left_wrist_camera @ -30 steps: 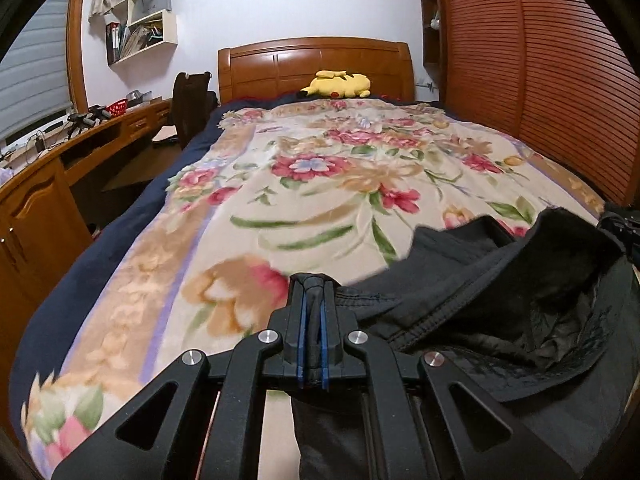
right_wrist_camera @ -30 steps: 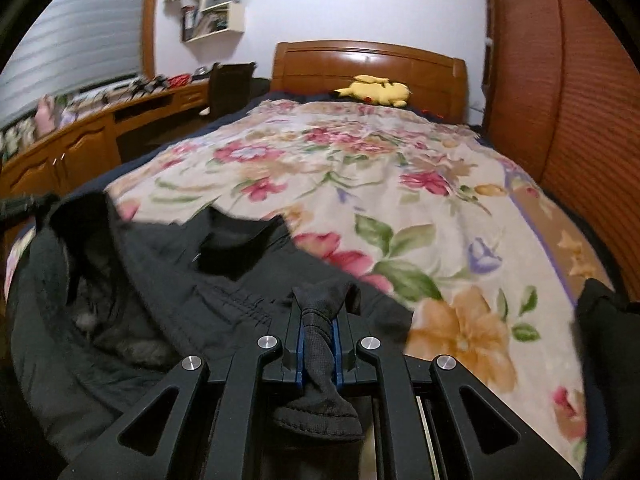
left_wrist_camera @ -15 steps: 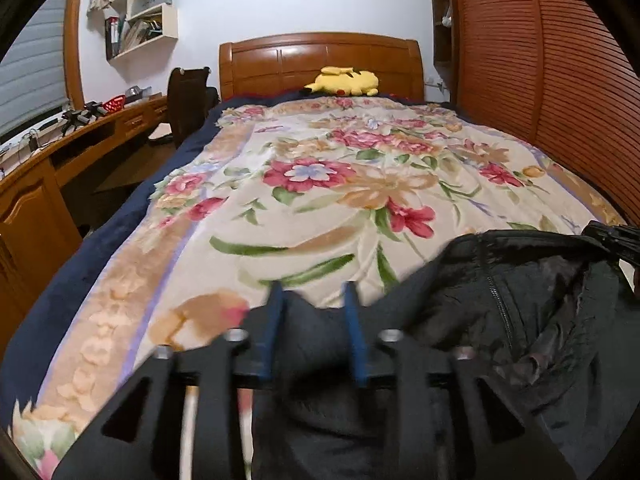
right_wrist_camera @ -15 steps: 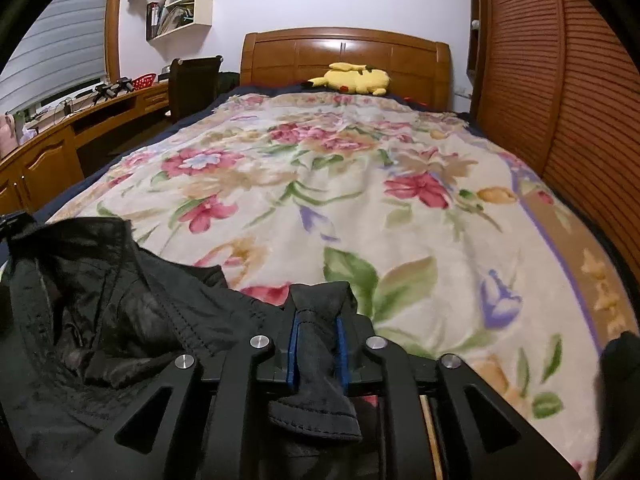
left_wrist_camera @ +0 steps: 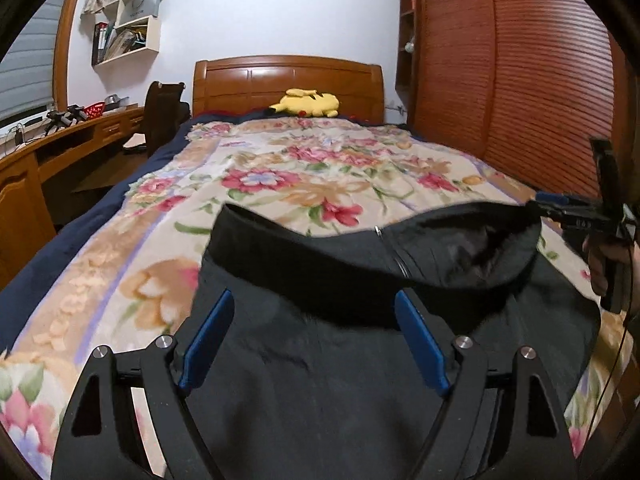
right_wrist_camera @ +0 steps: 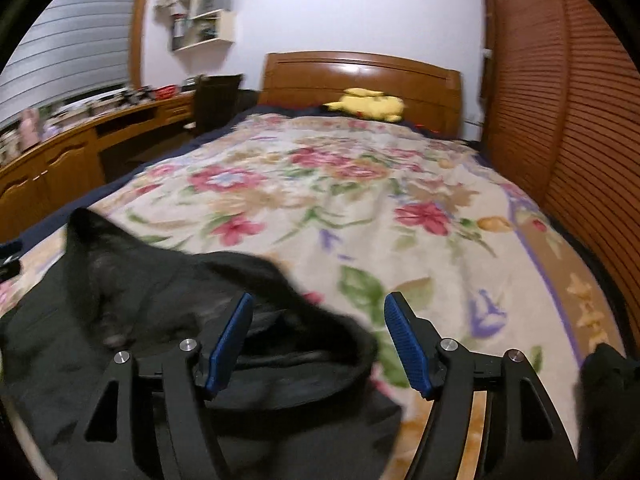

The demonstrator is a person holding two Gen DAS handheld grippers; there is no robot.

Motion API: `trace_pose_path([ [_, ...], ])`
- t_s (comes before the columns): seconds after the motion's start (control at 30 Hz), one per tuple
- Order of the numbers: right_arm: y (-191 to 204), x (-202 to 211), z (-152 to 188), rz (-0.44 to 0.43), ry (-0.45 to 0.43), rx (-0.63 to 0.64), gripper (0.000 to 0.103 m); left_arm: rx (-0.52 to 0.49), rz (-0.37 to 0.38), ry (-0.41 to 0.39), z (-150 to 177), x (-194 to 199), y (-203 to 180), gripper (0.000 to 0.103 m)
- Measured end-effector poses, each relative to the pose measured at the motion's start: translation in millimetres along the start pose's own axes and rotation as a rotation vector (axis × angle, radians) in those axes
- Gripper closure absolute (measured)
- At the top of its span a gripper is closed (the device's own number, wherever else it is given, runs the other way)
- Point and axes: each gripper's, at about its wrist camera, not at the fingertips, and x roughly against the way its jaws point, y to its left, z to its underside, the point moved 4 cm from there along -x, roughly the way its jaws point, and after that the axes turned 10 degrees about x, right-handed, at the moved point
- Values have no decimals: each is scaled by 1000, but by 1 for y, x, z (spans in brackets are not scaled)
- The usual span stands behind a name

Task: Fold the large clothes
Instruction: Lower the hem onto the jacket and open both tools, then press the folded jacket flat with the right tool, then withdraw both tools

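A large black jacket (left_wrist_camera: 360, 360) lies on the near end of a bed with a floral blanket (left_wrist_camera: 304, 176). Its zipped hem band (left_wrist_camera: 360, 256) faces the headboard. My left gripper (left_wrist_camera: 316, 332) is open just above the jacket, holding nothing. In the left wrist view the right gripper (left_wrist_camera: 560, 208) shows at the right edge, by the hem's right corner. In the right wrist view my right gripper (right_wrist_camera: 318, 328) is open over the jacket's right edge (right_wrist_camera: 248, 360), holding nothing. The blanket (right_wrist_camera: 400, 208) stretches ahead.
A yellow plush toy (left_wrist_camera: 306, 103) lies by the wooden headboard (left_wrist_camera: 288, 80). A wooden desk (left_wrist_camera: 48, 160) and a dark chair (left_wrist_camera: 162, 116) stand along the left. A slatted wooden wardrobe (left_wrist_camera: 520, 80) lines the right. Another dark item (right_wrist_camera: 608, 392) sits at the bed's right edge.
Both grippers were shut on the jacket's hem corners, carried it forward, then opened and let go. The jacket now lies spread flatter on the bed.
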Motion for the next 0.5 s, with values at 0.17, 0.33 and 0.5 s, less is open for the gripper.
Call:
trace_pose_path([
  [0.17, 49, 12, -4, -105, 1, 79, 33, 2, 32, 20, 14, 5, -1, 20],
  [0.33, 95, 8, -6, -227, 41, 157, 33, -5, 26, 25, 19, 7, 5, 20],
  [0.5, 128, -12, -2, -296, 142, 286, 33, -9, 11, 23, 20, 8, 14, 20],
])
